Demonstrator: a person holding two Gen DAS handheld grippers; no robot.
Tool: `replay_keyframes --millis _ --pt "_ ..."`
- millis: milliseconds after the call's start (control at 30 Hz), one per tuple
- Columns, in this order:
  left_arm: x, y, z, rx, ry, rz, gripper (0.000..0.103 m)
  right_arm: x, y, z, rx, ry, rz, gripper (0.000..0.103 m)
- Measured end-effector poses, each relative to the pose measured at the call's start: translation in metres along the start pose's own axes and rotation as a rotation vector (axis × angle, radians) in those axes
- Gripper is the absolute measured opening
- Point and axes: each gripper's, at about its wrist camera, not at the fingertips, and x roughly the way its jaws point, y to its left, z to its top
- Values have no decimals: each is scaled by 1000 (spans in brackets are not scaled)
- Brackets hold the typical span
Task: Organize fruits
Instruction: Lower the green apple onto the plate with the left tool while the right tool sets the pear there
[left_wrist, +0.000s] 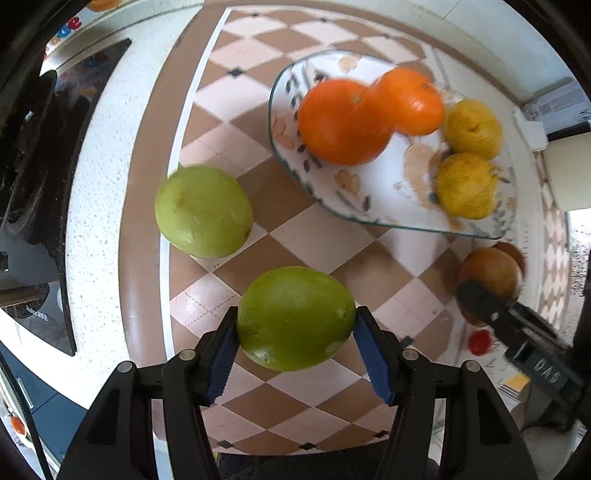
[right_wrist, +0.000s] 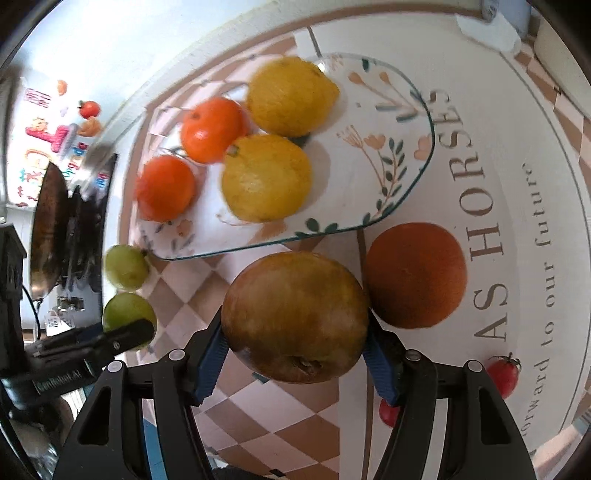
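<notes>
My left gripper (left_wrist: 295, 328) is shut on a green fruit (left_wrist: 295, 317) above the checkered cloth. A second green fruit (left_wrist: 204, 211) lies on the cloth to its upper left. My right gripper (right_wrist: 295, 339) is shut on a brown fruit (right_wrist: 295, 317); it also shows in the left wrist view (left_wrist: 489, 275). A second brown fruit (right_wrist: 415, 275) lies just right of it. The glass plate (left_wrist: 373, 206) holds two oranges (left_wrist: 343, 122) and two yellow fruits (left_wrist: 466, 186). In the right wrist view the plate (right_wrist: 399, 184) lies beyond the held fruit.
A dark stove with a pan (right_wrist: 48, 229) stands at the left past the white counter edge (left_wrist: 96, 206). Small red tomatoes (right_wrist: 503, 373) lie on the printed mat (right_wrist: 517, 221) at right. The left gripper's body (right_wrist: 92, 343) shows at lower left in the right wrist view.
</notes>
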Motion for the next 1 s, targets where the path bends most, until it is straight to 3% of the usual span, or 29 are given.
replay_keyframes --millis 167,300,500,733,1000 --pt "-49 -9 12 21 -75 -64 58 -37 7 10 9 -81 47 69" --pt "-85 -25 44 50 -137 -103 59 -60 1 37 31 -137 61 69" --pt "-93 -37 111 77 -171 -41 59 -56 -21 93 46 -137 -14 69" --pt "-46 -40 178 81 -61 33 59 -25 -31 121 36 -62 -68 69" --pt "6 -37 197 72 92 52 59 -11 -31 117 40 -1 -67 70"
